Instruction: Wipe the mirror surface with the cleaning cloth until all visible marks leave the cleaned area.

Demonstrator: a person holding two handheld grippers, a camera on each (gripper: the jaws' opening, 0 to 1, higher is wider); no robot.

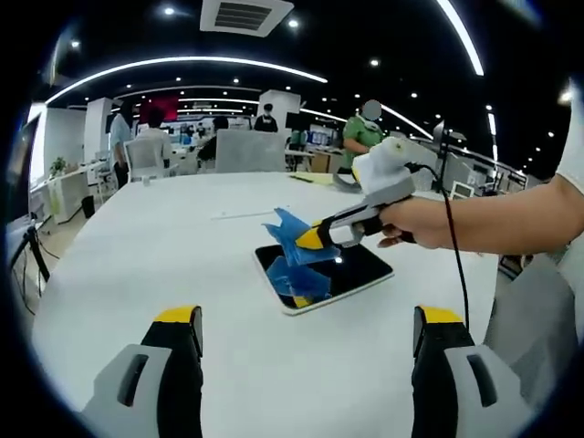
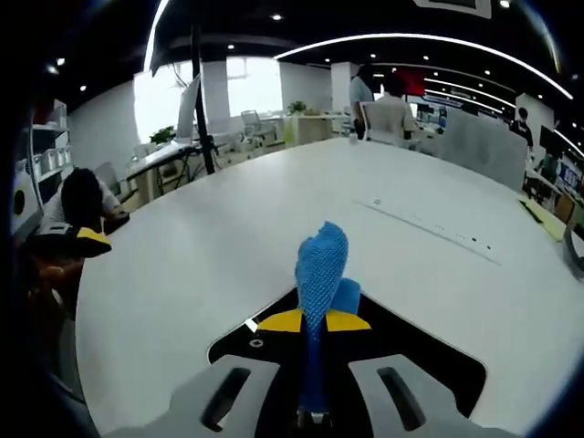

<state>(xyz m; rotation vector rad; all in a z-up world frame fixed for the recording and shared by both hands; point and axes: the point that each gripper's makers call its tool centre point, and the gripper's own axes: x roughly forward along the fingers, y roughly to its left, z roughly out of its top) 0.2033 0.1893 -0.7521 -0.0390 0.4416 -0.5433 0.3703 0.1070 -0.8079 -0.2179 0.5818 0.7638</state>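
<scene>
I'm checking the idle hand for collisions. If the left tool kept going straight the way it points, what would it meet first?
Probably the mirror lying flat on the white table, with the blue cloth that the right tool pinches over it. Bare tabletop lies between; depth is hard to judge.

Open office — white table (image 1: 164, 246), desks, chairs (image 1: 146, 157) (ceiling light strips (image 1: 182, 64)).

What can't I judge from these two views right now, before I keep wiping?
- Marks on the mirror: too small in the left gripper view, under glare and reflections.
- Mirror in the right gripper view: mostly behind the right claw and blue cloth.
- Cloth-to-glass contact: hidden by the cloth's folds.
</scene>
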